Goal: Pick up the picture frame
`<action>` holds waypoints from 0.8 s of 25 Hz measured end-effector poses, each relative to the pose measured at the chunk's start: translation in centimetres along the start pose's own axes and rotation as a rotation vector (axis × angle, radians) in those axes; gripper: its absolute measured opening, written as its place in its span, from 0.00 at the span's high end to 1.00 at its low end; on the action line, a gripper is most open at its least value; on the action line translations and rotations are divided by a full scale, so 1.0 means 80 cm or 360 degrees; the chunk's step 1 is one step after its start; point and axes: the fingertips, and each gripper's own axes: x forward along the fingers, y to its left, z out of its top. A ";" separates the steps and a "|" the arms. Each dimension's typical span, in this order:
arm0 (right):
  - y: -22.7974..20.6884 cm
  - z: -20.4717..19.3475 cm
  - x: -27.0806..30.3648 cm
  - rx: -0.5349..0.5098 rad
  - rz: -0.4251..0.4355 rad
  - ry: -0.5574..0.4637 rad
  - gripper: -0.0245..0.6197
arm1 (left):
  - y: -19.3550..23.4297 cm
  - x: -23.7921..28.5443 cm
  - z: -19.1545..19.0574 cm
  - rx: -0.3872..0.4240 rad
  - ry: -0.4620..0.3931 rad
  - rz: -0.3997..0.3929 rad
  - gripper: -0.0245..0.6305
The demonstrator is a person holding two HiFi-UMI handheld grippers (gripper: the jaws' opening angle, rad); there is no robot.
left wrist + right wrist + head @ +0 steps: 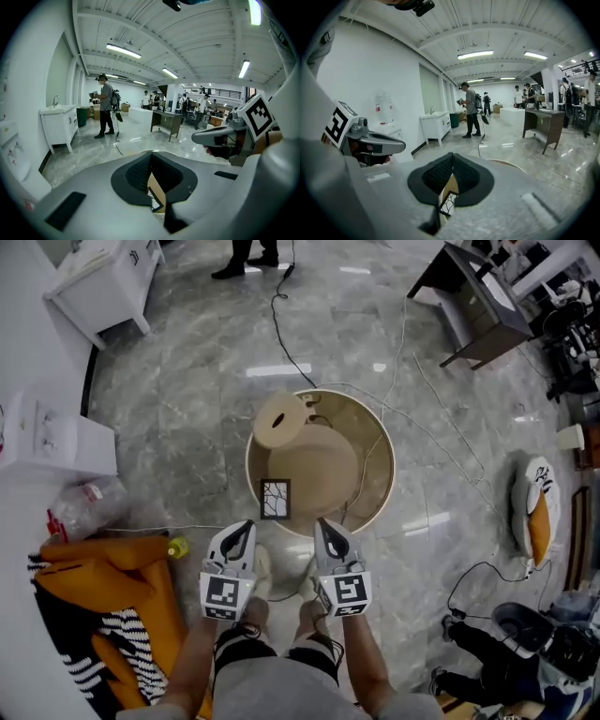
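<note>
Head view, looking down: round beige table point(373, 432) at centre. The picture frame point(275, 500) sits at 7 o'clock on the tabletop, close to the rim. It has a dark border and a white panel with black branching lines. Cannot tell if it lies flat or is propped.

The 2 grippers are side by side just short of the near rim, neither touching the frame.
- Left gripper point(247, 524): at 7 o'clock from the frame, its tip nearest it. In its own view the jaws are pressed together with nothing between the pads. A corner of the frame shows below and beyond them.
- Right gripper point(322, 523): at 4 o'clock from the frame. Jaws also closed and empty, with the frame's lined panel visible below their tips.

Also on the table: a pale disc point(281, 421) at 11 o'clock.

Floor is grey marble. A cable point(281, 329) runs off toward 12 o'clock, and an orange cloth point(112, 577) lies at 8 o'clock. A white cabinet point(98, 282) stands at 10 o'clock and a dark desk point(473, 306) at 1 o'clock. A person point(471, 110) stands in the distance.
</note>
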 end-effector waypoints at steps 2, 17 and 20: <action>-0.005 -0.037 0.018 -0.0007 0.0043 0.0068 0.96 | -0.001 0.016 -0.032 -0.0046 0.0038 0.0021 0.93; -0.030 -0.251 0.116 0.0087 0.0173 0.0361 0.96 | 0.002 0.133 -0.237 -0.0268 0.0283 0.0085 0.93; -0.035 -0.282 0.126 0.0109 0.0169 0.0398 0.96 | 0.004 0.148 -0.268 -0.0294 0.0309 0.0092 0.93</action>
